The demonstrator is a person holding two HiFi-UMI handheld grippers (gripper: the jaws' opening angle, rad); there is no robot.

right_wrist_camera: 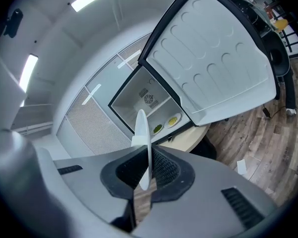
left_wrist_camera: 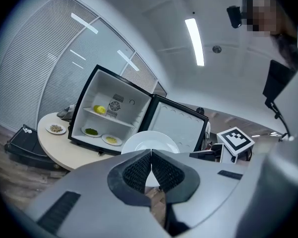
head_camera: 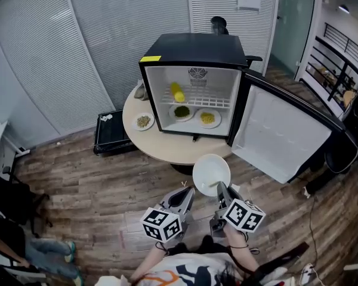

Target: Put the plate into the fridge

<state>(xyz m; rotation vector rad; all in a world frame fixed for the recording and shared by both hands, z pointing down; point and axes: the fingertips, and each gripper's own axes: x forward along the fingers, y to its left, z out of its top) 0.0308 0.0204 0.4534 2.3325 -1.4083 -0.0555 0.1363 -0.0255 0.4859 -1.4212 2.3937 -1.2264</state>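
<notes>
An empty white plate (head_camera: 211,173) is held out in front of me, level, just short of the round table. My right gripper (head_camera: 219,190) is shut on its near rim; in the right gripper view the plate (right_wrist_camera: 143,144) shows edge-on between the pads. My left gripper (head_camera: 185,192) hangs beside it, shut and empty, with the plate (left_wrist_camera: 149,144) just beyond its tips. The black mini fridge (head_camera: 194,85) stands on the table with its door (head_camera: 280,133) swung open to the right. Inside are a yellow item (head_camera: 177,92) on the shelf and two small food plates (head_camera: 194,114) on the floor of it.
The round beige table (head_camera: 185,151) also carries a small plate of food (head_camera: 143,121) left of the fridge. A black case (head_camera: 112,133) lies on the wooden floor at the table's left. Chairs and cables stand at the right (head_camera: 346,154).
</notes>
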